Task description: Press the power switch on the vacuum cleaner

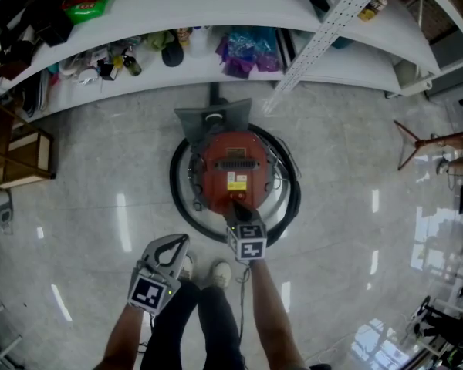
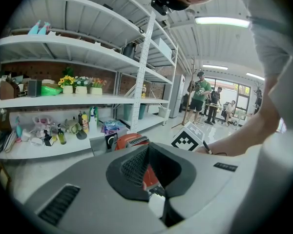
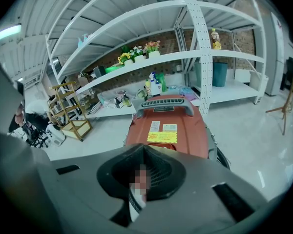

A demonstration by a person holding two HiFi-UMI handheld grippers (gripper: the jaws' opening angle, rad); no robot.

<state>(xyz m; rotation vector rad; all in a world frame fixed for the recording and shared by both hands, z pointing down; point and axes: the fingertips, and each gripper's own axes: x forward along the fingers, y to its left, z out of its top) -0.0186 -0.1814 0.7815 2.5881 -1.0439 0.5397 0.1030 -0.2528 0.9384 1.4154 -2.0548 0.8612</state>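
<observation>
**Right hand-held gripper at the near end of the vacuum cleaner, left one held back**

Nearest, in the head view, are the person's legs and pale shoes (image 1: 220, 272) on the floor. The left hand-held gripper (image 1: 180, 241) hangs beside them, short of the machine. Its own view shows its jaws drawn together at the tips with nothing held, the red body showing through the gap behind them. The right hand-held gripper (image 1: 236, 206) reaches forward, its jaws likewise closed and empty. Its tips lie over the near end of the vacuum cleaner (image 1: 233, 160); I cannot tell whether they touch it, and the power switch cannot be made out.

The vacuum cleaner is a red canister standing on the floor straight ahead of the person. It has a yellow label (image 3: 162, 137) on top and a grey handle (image 3: 165, 105) at its far end. A black hose (image 1: 179, 195) lies coiled in a ring round it, close on every side.

Beyond it runs a low white shelf (image 1: 216, 79) carrying bottles (image 1: 130, 64) and a purple bag (image 1: 243, 52). A perforated white upright (image 1: 324, 33) crosses in front of the shelf. A wooden rack (image 1: 19, 156) stands at the left.

The floor (image 1: 355, 176) is pale, glossy and reflects the ceiling lights. In the left gripper view, several people (image 2: 199, 94) stand far off near bright windows.
</observation>
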